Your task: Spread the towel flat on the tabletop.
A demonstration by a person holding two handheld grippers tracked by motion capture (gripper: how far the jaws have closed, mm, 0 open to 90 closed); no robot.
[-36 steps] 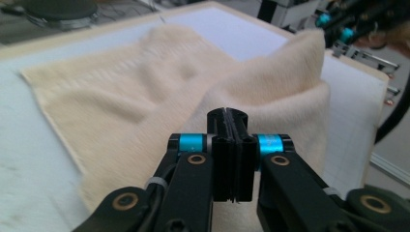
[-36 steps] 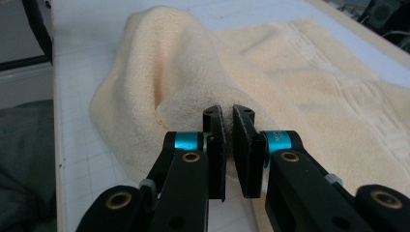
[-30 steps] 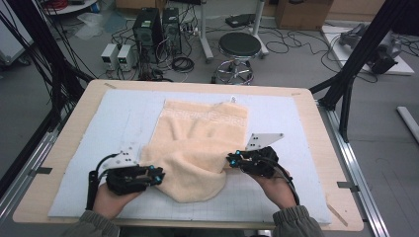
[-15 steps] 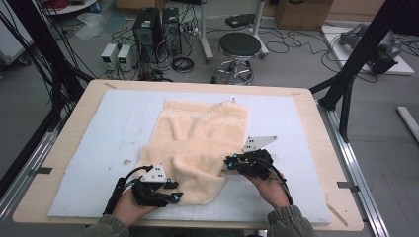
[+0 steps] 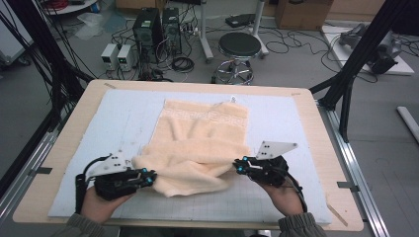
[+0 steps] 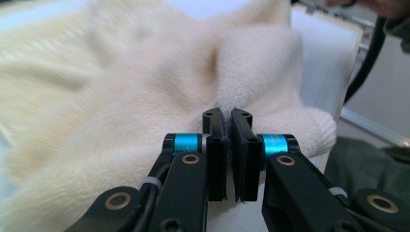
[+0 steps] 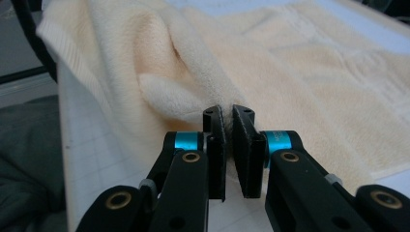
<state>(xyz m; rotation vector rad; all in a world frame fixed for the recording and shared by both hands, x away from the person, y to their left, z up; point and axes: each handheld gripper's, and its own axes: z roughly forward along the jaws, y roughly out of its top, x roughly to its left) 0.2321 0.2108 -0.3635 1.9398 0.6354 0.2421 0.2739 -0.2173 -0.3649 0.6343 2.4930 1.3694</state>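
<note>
Two hand-held black two-jaw grippers pinch one cream-coloured terry towel [image 5: 200, 143] on a pale blue gridded mat [image 5: 291, 123] that covers a light wooden table [image 5: 79, 106].

High view: the towel lies at the middle of the mat, its far half spread flat with a woven band across the far edge, its near half raised and bunched between the two tools. The left gripper [image 5: 150, 177] meets the towel's near left corner; the right gripper [image 5: 238, 165] meets its near right edge. Each tool is borne by a hand, the left hand [image 5: 101, 205] and the right hand [image 5: 279, 195], coming in from the near edge of the table. A grey three-cornered plate [image 5: 274, 149] tops the right tool. A black round stool [image 5: 239, 45] and computer cases [image 5: 155, 22] stand on the floor beyond the table.

Left gripper view: the left gripper [image 6: 228, 118] has its jaws pressed together on a fold of towel [image 6: 145, 96], having just been closing; pile fibres show in the narrow slit between the pads. This contact is too small to judge from above.

Right gripper view: the right gripper [image 7: 228, 113] likewise clamps a ridge of towel [image 7: 270, 67] between nearly meeting pads. The ribbed hem [image 7: 67, 53] hangs at the picture's left, and the flat far half lies beyond.
</note>
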